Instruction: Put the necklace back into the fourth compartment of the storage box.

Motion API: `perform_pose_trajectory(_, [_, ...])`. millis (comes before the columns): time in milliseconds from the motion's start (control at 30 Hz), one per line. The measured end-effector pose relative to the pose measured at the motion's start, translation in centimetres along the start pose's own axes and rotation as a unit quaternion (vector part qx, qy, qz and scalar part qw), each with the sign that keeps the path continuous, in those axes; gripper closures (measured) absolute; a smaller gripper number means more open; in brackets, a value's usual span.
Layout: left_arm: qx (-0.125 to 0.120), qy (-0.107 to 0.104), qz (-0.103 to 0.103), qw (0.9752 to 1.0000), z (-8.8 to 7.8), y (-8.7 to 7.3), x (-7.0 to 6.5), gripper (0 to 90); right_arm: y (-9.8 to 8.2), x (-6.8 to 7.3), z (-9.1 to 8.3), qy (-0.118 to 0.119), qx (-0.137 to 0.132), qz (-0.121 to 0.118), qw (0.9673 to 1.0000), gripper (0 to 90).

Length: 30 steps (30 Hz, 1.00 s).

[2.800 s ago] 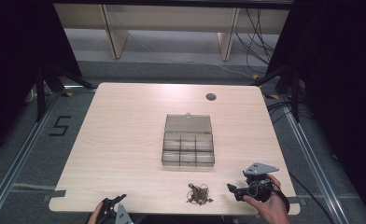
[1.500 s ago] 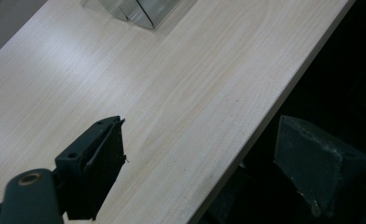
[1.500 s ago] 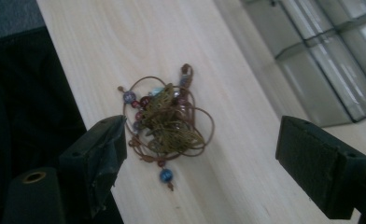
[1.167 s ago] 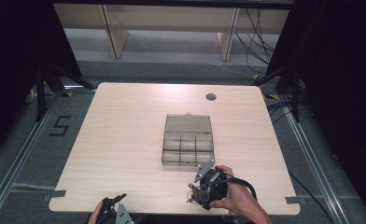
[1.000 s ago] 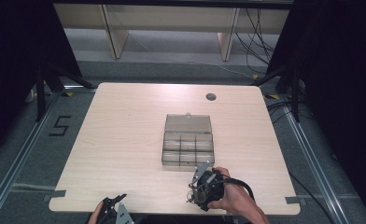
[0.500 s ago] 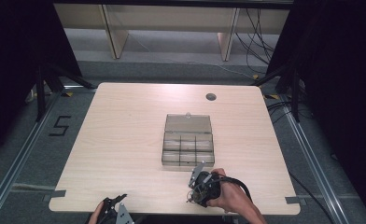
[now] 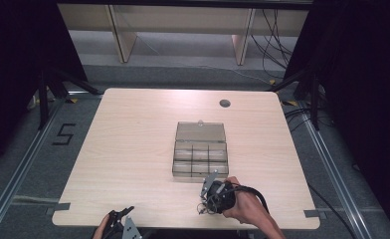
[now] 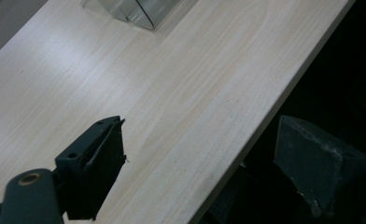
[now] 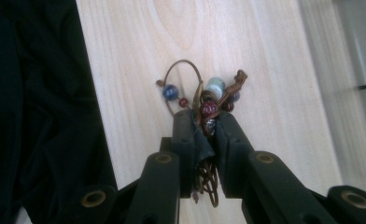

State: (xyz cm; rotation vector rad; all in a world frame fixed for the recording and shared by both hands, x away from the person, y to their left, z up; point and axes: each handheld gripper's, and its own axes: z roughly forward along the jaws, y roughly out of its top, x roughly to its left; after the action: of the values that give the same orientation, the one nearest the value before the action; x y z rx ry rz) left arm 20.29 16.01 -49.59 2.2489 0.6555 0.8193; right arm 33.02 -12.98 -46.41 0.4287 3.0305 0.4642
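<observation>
On the desk (image 7: 133,149) sits 1 clear box (image 7: 200,155); the right tool (image 9: 204,122) grips 1 beaded wire tangle (image 9: 208,100), the left tool (image 8: 204,158) gapes wide.

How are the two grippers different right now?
The right gripper is shut on a beaded bracelet, while the left gripper is open and holds nothing. The right gripper sits over the table just in front of the clear box; the left gripper hangs at the table's near edge, one side past it. Both have black jaws and are held by hands.
</observation>
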Motion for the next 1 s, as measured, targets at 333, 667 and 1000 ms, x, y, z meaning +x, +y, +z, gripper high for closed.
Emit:
perform_pose_trajectory(333, [0.001,0.001,0.004,1.0000,0.1,0.0,-0.1,15.4,1.4,-0.5,-1.7,-0.008,0.000,-0.027,0.9996,80.7])
perform_pose_trajectory(667, [0.008,-0.006,0.003,0.9999,0.0,0.0,0.0,15.4,3.3,-0.6,-4.8,-0.015,0.011,-0.020,0.9996,80.7])
perform_pose_trajectory(1000, [0.015,-0.002,0.019,0.9997,0.0,0.0,0.2,15.4,6.0,-2.0,-7.0,-0.017,0.011,-0.032,0.9993,80.7])
